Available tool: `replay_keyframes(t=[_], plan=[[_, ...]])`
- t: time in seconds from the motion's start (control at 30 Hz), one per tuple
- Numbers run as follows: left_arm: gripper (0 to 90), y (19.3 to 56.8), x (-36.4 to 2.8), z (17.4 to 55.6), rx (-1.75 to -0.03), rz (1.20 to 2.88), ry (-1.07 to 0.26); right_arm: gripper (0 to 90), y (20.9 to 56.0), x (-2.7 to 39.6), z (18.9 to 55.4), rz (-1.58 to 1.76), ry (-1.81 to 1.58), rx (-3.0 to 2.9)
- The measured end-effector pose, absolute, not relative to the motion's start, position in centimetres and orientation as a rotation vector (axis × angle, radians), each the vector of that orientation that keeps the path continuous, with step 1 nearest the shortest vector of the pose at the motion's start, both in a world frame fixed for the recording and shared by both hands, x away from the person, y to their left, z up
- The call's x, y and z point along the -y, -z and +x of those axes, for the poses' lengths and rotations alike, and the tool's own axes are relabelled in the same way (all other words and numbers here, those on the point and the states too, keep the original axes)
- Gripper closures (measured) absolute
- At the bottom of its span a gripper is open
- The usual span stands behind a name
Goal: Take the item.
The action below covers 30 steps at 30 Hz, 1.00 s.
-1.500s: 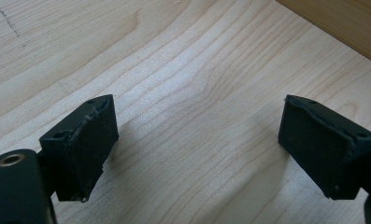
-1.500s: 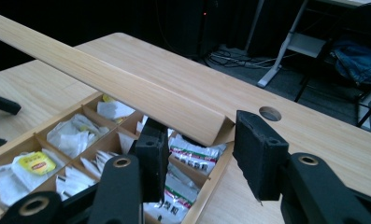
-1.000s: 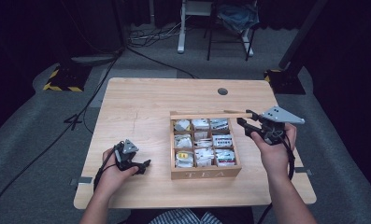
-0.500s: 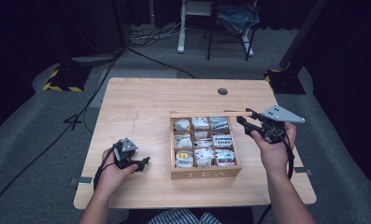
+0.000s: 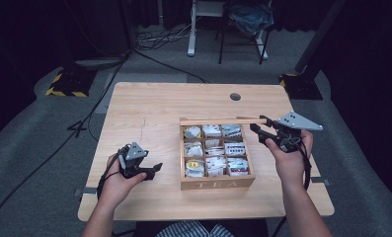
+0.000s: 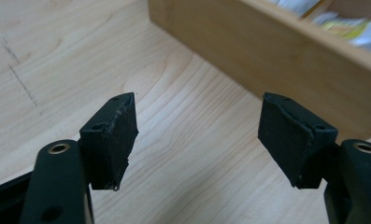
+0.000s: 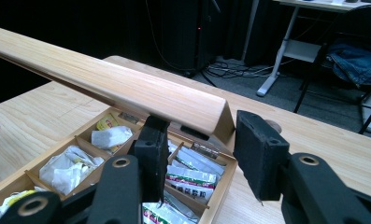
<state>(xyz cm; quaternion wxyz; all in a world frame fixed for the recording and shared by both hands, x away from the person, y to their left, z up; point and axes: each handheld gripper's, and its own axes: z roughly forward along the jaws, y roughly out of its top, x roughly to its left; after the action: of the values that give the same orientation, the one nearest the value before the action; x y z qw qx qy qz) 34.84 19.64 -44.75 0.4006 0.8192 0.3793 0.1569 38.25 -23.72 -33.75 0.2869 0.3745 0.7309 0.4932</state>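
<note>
Holding the tea box lid (image 7: 127,91) upright at its far right corner, right tool (image 5: 268,129) clamped on its edge. Left tool (image 5: 151,170) empty, jaws just closing partway, low over bench (image 5: 149,106), left of tea box (image 5: 215,183), nearer its front wall.

Pale wooden tea box (image 5: 216,183), white and yellow sachets (image 5: 195,167), black grippers' fingers (image 6: 113,135).
</note>
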Motion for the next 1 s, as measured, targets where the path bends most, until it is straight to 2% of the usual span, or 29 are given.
replay_keyframes(t=[0.53,0.67,0.83,1.0], plan=[[31.0,41.0,-15.8,33.8,-0.794,2.045,-0.336,55.8,33.8,23.7,38.3,1.002,-1.318,-1.948],[39.3,40.2,-14.1,33.8,-0.733,1.955,-0.21,55.8,33.8,23.7,38.3,1.001,-1.319,-1.949],[48.8,40.0,-12.7,34.0,-0.697,1.966,-0.196,55.8,33.7,23.7,38.3,0.999,-1.314,-1.948],[51.6,40.3,-11.3,34.1,-0.672,1.984,-0.16,55.6,33.8,23.7,38.3,0.999,-1.32,-1.949]])
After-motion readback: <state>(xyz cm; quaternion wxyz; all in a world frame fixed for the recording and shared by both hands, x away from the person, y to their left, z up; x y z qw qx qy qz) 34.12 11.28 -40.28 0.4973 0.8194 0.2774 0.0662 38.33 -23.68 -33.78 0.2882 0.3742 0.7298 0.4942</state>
